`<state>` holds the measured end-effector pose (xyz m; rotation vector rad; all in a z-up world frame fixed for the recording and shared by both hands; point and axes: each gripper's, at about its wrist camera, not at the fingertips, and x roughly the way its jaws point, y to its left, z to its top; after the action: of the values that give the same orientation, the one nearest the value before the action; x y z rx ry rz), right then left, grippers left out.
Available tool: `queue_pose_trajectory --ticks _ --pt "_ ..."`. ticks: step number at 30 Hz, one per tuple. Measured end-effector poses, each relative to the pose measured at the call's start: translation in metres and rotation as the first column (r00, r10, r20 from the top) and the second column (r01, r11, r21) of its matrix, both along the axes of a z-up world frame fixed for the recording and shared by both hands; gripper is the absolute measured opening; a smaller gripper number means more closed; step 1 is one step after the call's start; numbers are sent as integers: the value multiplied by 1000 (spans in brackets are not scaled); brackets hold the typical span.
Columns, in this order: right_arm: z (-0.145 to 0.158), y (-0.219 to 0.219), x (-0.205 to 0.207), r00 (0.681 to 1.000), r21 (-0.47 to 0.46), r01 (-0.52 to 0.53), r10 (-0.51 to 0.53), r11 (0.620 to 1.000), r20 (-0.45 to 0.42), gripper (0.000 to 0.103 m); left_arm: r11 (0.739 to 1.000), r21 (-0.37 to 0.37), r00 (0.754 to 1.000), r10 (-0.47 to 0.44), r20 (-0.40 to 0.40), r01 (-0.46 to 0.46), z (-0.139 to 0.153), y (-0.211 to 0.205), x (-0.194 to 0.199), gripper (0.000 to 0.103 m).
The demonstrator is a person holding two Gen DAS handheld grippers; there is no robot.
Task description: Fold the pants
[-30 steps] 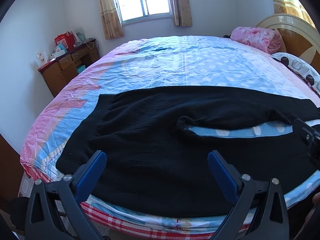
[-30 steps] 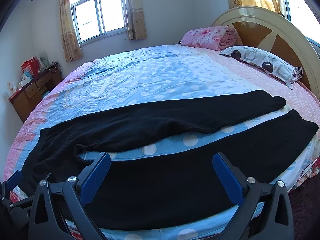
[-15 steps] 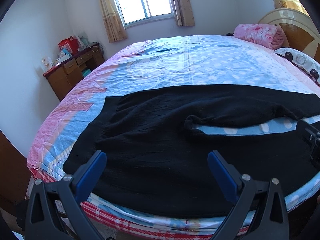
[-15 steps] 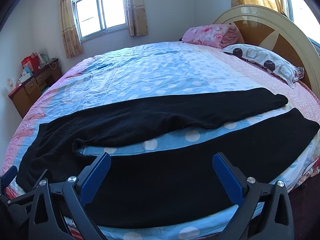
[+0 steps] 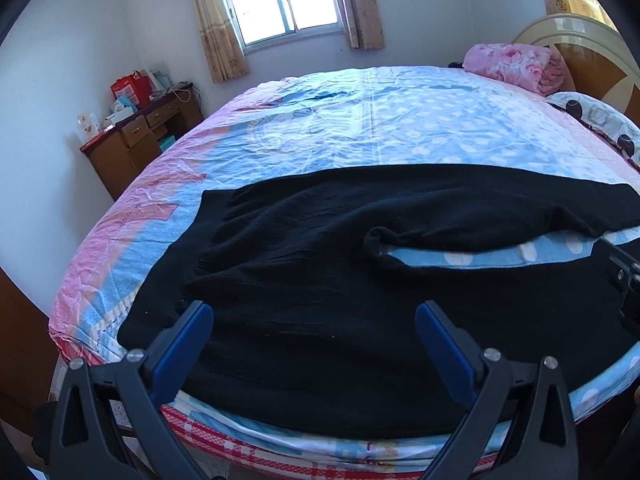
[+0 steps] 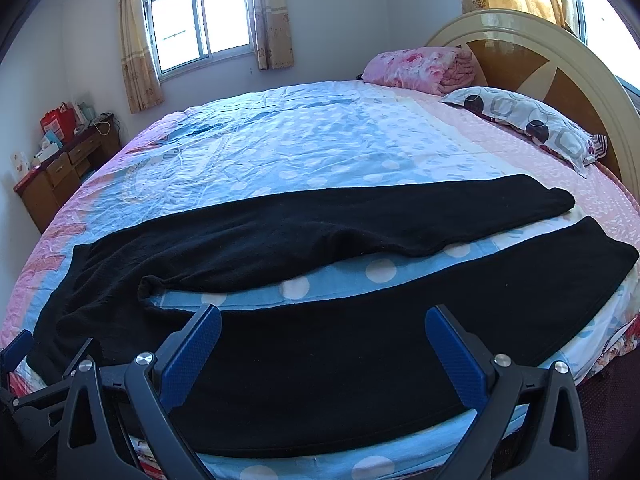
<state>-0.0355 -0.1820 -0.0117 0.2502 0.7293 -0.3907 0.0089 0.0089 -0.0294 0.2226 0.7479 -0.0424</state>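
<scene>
Black pants [image 5: 304, 264] lie spread flat across the near part of the bed, waist to the left, both legs [image 6: 360, 220] running right with a strip of blue sheet between them. My left gripper [image 5: 314, 320] hovers open over the hip area near the bed's front edge, nothing between its blue pads. My right gripper [image 6: 322, 322] hovers open above the near leg [image 6: 360, 360], also holding nothing. The left gripper's tip [image 6: 16, 348] shows at the far left of the right wrist view, and part of the right gripper [image 5: 624, 276] at the right edge of the left wrist view.
The round bed [image 6: 320, 140] has a blue and pink dotted sheet. A folded pink blanket [image 6: 420, 68] and a patterned pillow [image 6: 528, 124] lie by the headboard [image 6: 540, 48]. A wooden desk [image 5: 136, 140] with boxes stands left, under a curtained window [image 5: 280, 0].
Both grippers have drifted slightly; the left view has shifted a little so the pants sit further right and lower. The pants lie as before and both grippers stay open.
</scene>
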Motion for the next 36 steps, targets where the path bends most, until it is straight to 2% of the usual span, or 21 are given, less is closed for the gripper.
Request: queue_pose_trajectory --ticks 11,14,17,21,23,26,31,36 --pt "-7 -13 5 1000 -5 12 -12 1000 -14 102 1000 -3 1000 6 -12 -6 -6 11 20 103" --pt "-9 -17 7 1000 -10 0 0 1000 -13 102 1000 -29 1000 9 -1 -9 -3 22 28 103" --pt "-9 -21 10 1000 -21 -22 22 1000 3 102 1000 -3 1000 25 9 -25 -2 29 41 103" --pt "-12 -25 16 998 -39 -58 58 998 3 102 999 15 998 41 -38 -40 -10 36 66 103" --pt "-14 -27 23 997 -44 -70 70 997 -11 102 999 -9 996 40 -80 -41 -14 39 80 103" --pt "-14 -29 36 997 -57 -74 72 996 -26 102 999 -37 993 27 -117 -31 -16 40 95 103" --pt "-4 -32 75 992 -13 -125 125 992 -11 102 999 5 992 48 -117 -48 -16 38 117 103" --pt "-2 -16 125 979 -41 -198 196 979 -51 102 997 -10 988 75 -133 -77 -15 47 145 103"
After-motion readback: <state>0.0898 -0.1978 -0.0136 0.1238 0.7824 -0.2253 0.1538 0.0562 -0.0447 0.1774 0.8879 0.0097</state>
